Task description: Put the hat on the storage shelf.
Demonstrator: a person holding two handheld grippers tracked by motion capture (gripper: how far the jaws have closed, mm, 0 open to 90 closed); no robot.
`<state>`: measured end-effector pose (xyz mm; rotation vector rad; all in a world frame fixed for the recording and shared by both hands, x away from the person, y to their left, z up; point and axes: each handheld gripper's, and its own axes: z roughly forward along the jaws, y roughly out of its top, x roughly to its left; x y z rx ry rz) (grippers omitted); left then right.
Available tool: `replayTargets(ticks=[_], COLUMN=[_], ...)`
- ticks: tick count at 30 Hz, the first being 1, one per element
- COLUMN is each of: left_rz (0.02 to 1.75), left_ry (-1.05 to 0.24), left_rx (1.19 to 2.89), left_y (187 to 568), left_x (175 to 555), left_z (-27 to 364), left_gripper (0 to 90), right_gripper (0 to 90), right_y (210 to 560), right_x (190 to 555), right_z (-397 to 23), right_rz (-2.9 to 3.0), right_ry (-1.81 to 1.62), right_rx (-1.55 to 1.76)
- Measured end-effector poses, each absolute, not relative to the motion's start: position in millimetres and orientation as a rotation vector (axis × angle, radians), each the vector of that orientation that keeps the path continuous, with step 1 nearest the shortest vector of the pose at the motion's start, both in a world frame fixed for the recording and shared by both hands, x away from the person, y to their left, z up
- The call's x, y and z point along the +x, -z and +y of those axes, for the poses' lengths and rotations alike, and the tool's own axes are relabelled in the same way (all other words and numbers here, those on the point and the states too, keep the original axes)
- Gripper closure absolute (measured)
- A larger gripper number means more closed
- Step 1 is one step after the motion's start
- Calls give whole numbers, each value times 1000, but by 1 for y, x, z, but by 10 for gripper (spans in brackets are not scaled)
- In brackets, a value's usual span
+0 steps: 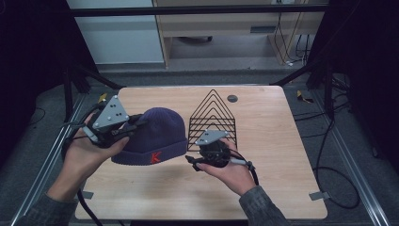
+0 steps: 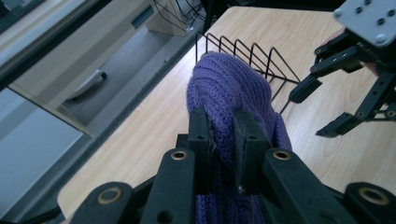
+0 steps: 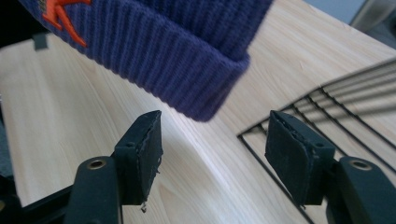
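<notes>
A dark purple knit beanie (image 1: 157, 134) with a red letter K on its cuff is lifted at its left side above the wooden table (image 1: 273, 160). My left gripper (image 1: 136, 123) is shut on the beanie's knit fabric (image 2: 229, 88), which bunches between the two black pads of that gripper (image 2: 218, 123). My right gripper (image 1: 192, 162) hovers near the beanie's right cuff corner (image 3: 177, 42). This right gripper (image 3: 212, 140) stands open with only bare table between its pads, just below the cuff edge. From the left gripper view the right gripper (image 2: 312, 113) is at the right.
A black wire rack (image 1: 214, 117) with pointed arches stands just right of the beanie, close behind the right hand; its base wires (image 3: 336, 107) lie beside the right pad. A small grey disc (image 1: 232, 98) sits at the table's far edge. Open wood lies along the near edge.
</notes>
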<state>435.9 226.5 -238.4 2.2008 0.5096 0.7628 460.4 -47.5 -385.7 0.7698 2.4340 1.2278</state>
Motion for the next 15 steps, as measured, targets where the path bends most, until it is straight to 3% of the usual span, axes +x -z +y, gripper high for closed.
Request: replayTargets(ticks=[7,11,15], left_rz=[467,465,479], left_ry=[-758,-752,-739], left_rx=[2178,2158,2142], left_y=[217,214,213], left_x=[440,441,448], left_z=[224,223,221], left_gripper=[791,791,791], right_gripper=[317,340,556], right_y=[365,358,350], right_x=[480,489,493], right_z=[-36,-34,-34], right_rz=[2480,2508,2499], right_ry=[-1247,-1264,-1276], right_rx=[758,755,740])
